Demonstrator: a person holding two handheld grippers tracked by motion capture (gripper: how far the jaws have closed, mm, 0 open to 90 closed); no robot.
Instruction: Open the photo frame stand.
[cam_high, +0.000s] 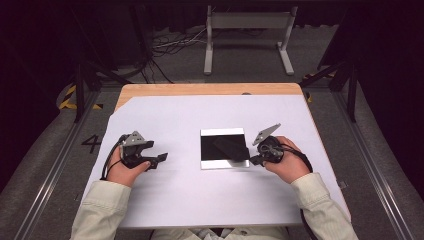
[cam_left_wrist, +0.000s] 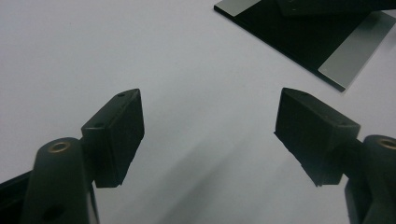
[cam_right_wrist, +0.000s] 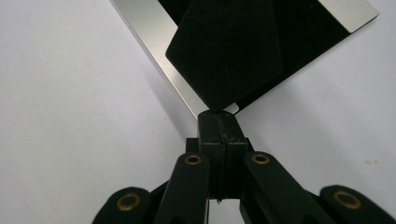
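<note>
Tongs of right gripper (cam_right_wrist: 218, 122) pinch unmarked black sheet (cam_right_wrist: 226, 49).

Overhead cam; 2 close jaw cams.

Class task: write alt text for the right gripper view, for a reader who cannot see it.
The right gripper, its two black jaws pressed together, pinches the corner of a thin black sheet. The sheet lies over a square black plate with silver edges, which rests on a white table cover.
</note>
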